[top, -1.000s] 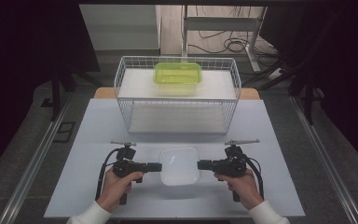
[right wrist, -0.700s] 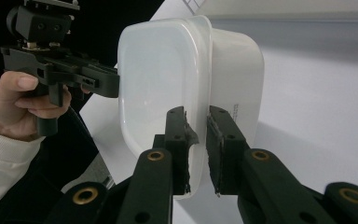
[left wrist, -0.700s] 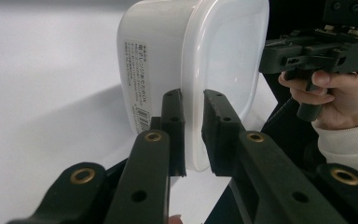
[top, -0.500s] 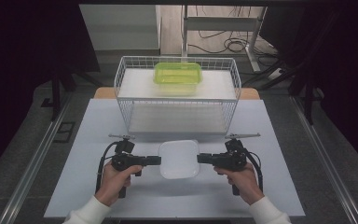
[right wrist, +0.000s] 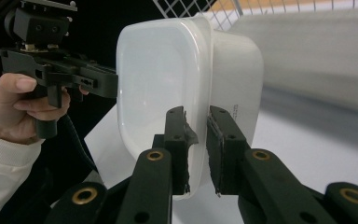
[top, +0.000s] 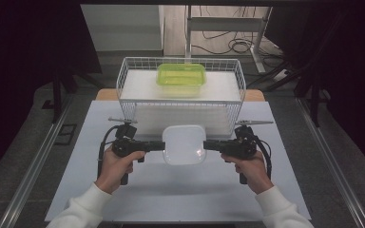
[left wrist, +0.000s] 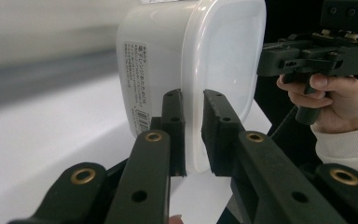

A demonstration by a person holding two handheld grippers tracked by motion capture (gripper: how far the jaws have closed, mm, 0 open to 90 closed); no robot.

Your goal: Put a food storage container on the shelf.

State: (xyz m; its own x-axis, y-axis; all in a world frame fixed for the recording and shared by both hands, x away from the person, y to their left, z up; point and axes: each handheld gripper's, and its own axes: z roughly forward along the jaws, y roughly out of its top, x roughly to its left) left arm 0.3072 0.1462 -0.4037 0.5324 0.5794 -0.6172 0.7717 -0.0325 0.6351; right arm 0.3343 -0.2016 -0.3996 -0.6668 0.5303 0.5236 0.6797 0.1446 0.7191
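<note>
- Left gripper view: the left gripper [left wrist: 193, 135] is seen clenched on the rim of the white container [left wrist: 191, 60], one jaw on the body side, the other on the lid side.
- A printed label [left wrist: 137, 84] is carried on the container's side wall, just beyond the inner jaw.
- The opposite edge of the container is met by the right gripper [left wrist: 317, 51], held in a hand [left wrist: 326, 100] with a white sleeve [left wrist: 349, 144].
- Right gripper view: the right gripper [right wrist: 196, 140] is clamped on the near rim of the same container, the lid edge pinched between both jaws.
- Across the lid, the left gripper is seen touching the far edge, gripped by the left hand [right wrist: 18, 107].
- High view: the container is held level between the two grippers, lid up, above the pale table [top: 123, 199], near the middle of it.
- The container sits just in front of the white wire basket [top: 128, 83], its far edge close to the basket's front wall.
- Inside the basket, toward the back, a green container [top: 180, 76] is set down on a white surface.
- Cables are seen on the floor beyond the table.
</note>
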